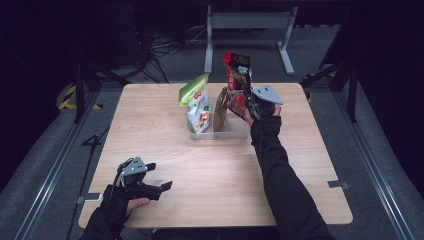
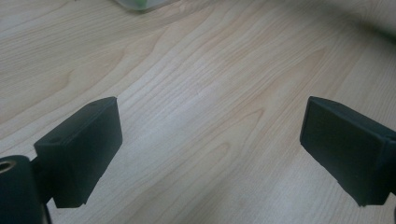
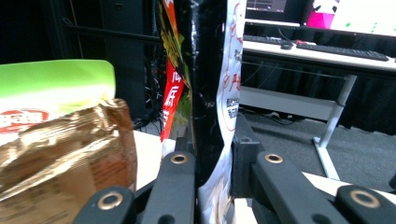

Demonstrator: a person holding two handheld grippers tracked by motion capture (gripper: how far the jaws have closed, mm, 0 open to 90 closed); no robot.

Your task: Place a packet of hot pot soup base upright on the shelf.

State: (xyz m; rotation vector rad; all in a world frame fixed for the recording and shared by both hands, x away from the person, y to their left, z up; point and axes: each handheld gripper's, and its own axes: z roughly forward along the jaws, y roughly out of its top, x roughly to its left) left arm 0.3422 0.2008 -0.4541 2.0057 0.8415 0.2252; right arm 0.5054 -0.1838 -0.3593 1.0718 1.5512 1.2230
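Red-and-black snack bag (image 1: 237, 75) with a white printed back; green-topped white bag (image 1: 196, 102) with red lettering; crinkled brown foil bag (image 1: 220, 109); clear tray (image 1: 239, 131); pale wood-grain bench (image 1: 220, 170); black claws, left (image 1: 159, 176) and right (image 1: 246, 98).

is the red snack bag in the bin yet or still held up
Held up: the right claw is shut on the red snack bag, upright above the clear bin, its lower end hidden.

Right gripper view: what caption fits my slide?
Right gripper clamps a red-and-black snack bag beside brown bag and green bag.
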